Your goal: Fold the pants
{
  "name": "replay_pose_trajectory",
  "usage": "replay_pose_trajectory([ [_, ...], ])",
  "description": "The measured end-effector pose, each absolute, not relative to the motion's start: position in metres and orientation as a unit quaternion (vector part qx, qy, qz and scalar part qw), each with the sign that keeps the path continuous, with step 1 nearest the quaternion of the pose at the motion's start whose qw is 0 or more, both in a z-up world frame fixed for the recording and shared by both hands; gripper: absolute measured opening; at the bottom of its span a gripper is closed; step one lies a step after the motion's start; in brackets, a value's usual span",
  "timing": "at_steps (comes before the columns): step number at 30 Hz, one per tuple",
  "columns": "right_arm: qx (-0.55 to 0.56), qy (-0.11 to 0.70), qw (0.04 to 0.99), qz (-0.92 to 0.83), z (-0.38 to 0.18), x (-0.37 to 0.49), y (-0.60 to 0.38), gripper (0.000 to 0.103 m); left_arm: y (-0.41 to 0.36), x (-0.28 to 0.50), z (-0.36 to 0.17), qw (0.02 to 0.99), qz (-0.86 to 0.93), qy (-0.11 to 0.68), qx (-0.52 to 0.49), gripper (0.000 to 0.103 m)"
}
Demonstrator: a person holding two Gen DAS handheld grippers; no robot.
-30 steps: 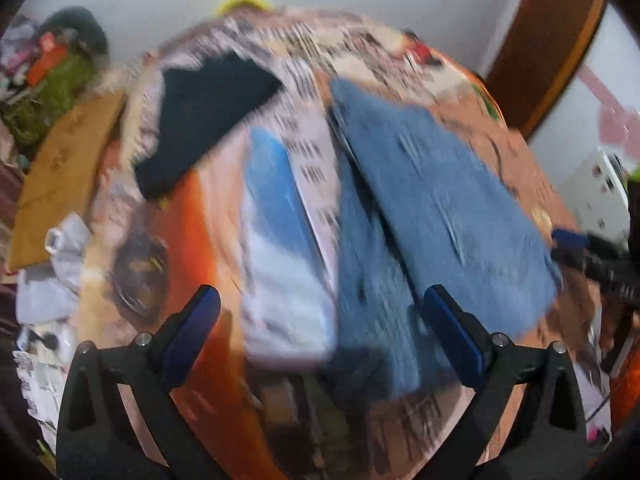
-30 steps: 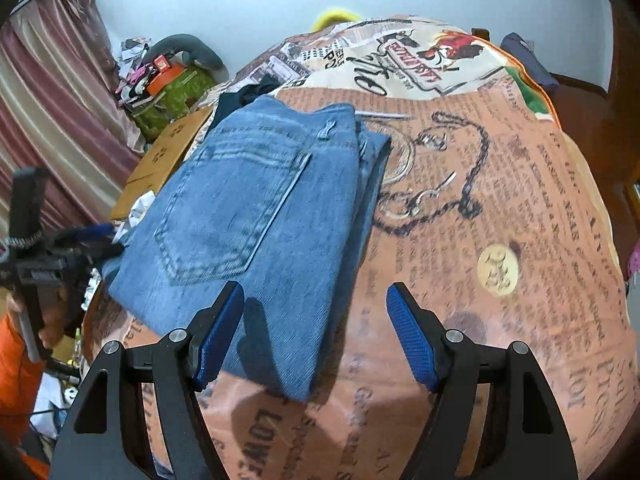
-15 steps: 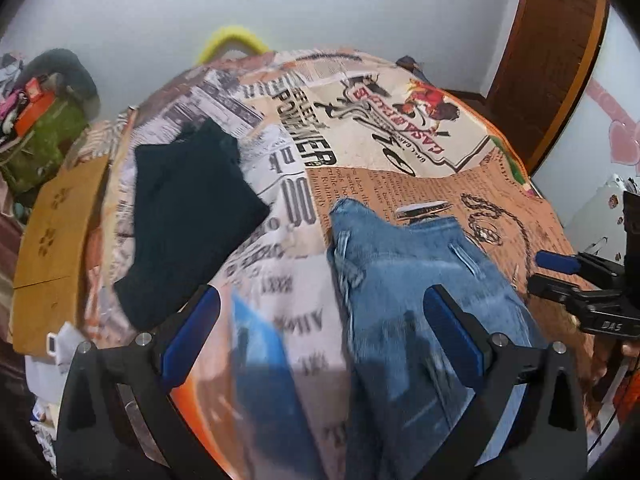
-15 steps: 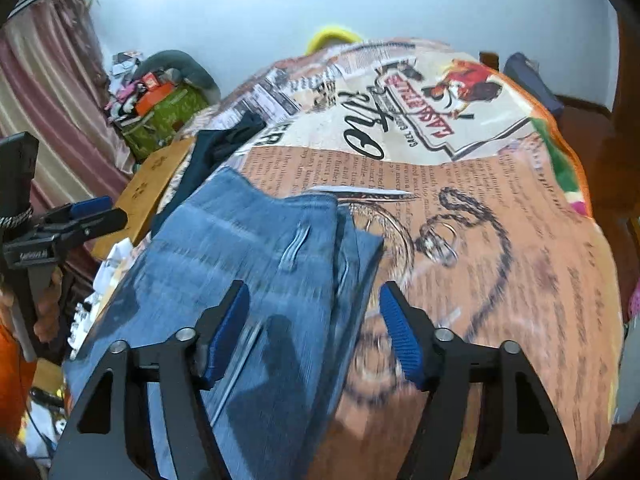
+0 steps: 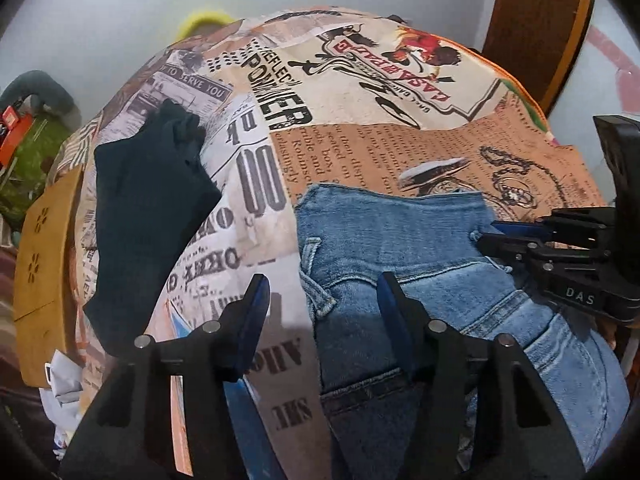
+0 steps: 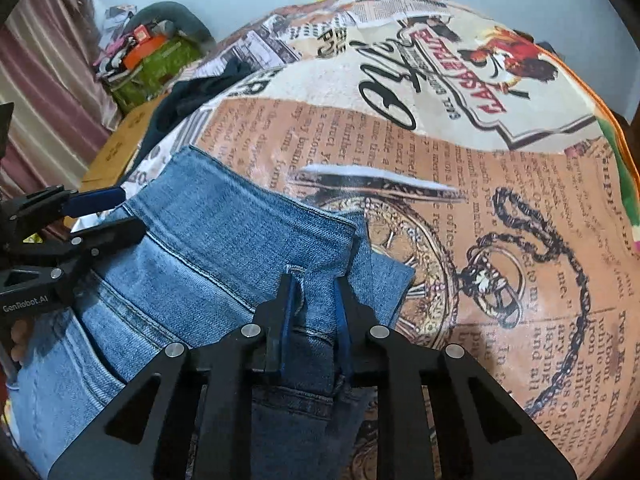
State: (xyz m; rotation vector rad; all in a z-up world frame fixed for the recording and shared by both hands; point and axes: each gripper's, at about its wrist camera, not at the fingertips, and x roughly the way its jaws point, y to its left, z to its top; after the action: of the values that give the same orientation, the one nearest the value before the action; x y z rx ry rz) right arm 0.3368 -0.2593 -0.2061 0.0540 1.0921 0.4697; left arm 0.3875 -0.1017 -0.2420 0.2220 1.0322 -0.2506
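Folded blue jeans [image 5: 400, 240] lie on a bed with a newspaper-print cover [image 5: 360, 92]. My left gripper [image 5: 322, 292] is partly closed, its jaws straddling the jeans' left waistband edge with a gap still showing. In the right wrist view the jeans [image 6: 224, 232] fill the lower left. My right gripper [image 6: 314, 292] has its jaws narrowed onto the waistband's right corner, with denim between the blue pads. Each gripper also shows in the other view: the right one [image 5: 500, 236] and the left one [image 6: 104, 216].
A dark folded garment [image 5: 148, 200] lies left of the jeans on the bed. A cardboard box [image 5: 40, 256] and green clutter [image 6: 156, 60] stand beside the bed's left side. A wooden door [image 5: 536, 24] is at the far right.
Both grippers moved forward and down to the jeans' waistband. Both jaws have narrowed from wide open, the right one onto the denim.
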Motion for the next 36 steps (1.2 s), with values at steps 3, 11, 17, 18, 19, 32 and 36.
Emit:
replay_pose_trajectory([
  [3,0.023,0.513,0.832,0.21,-0.195,0.333,-0.263,0.016,-0.1,0.388,-0.235,0.856,-0.122,0.491,0.109,0.06],
  [11,0.046,0.49,0.835,0.247,-0.152,0.29,-0.271,0.024,-0.095,0.359,-0.185,0.879,-0.109,0.452,0.107,0.059],
  [17,0.011,0.509,0.811,0.288,-0.162,0.253,-0.245,0.042,-0.12,0.322,-0.205,0.844,-0.15,0.483,0.179,0.067],
  [18,-0.004,0.501,0.816,0.288,-0.167,0.243,-0.243,0.042,-0.122,0.316,-0.214,0.839,-0.148,0.483,0.2,0.067],
  [19,-0.009,0.492,0.823,0.284,-0.168,0.239,-0.244,0.042,-0.121,0.307,-0.219,0.84,-0.15,0.477,0.21,0.068],
  [32,0.024,0.501,0.826,0.258,-0.174,0.183,-0.286,0.045,-0.066,0.238,-0.213,0.858,-0.122,0.48,0.137,0.069],
  [36,0.05,0.51,0.82,0.255,-0.181,0.169,-0.3,0.052,-0.057,0.223,-0.217,0.855,-0.108,0.483,0.157,0.069],
])
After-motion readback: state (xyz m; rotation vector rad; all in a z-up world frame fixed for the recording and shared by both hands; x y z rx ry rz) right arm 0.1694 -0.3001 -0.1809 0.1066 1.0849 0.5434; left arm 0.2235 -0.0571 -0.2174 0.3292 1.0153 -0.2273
